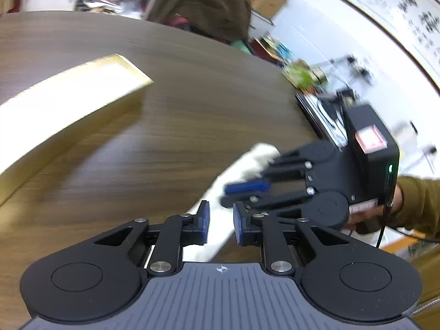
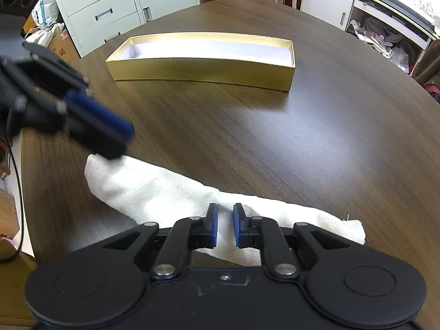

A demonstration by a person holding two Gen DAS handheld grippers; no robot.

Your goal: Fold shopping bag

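Pinning the long white shopping bag (image 2: 170, 192) flat on the desk (image 2: 275, 137) w/ one gripper while the other works the free end looks like the step in hand. Best done w/ right gripper (image 2: 225, 225) kept low on the mid-section, so the strip can't slide, and left gripper (image 2: 110, 137) brought down on the far tip, pinched, then carried over toward the near end for a neat halving. Worth keeping edges lined up before pressing the crease; soft fabric prob. springs back otherwise.

Gold box (image 2: 203, 68) open, white inside, well apart from the bag, further back on the desk.

Bag itself: pale, woven-looking cloth, already narrowed to a band, lying diagonally, rumpled along its length, one frayed thread at the near-right corner.

Right gripper: jaws narrow, pads just over the bag's middle; can't tell if cloth is pinched. Left gripper (image 1: 221, 222): jaws narrow too, nothing held, hovering above the bag's end, blurred in right-wrist view.
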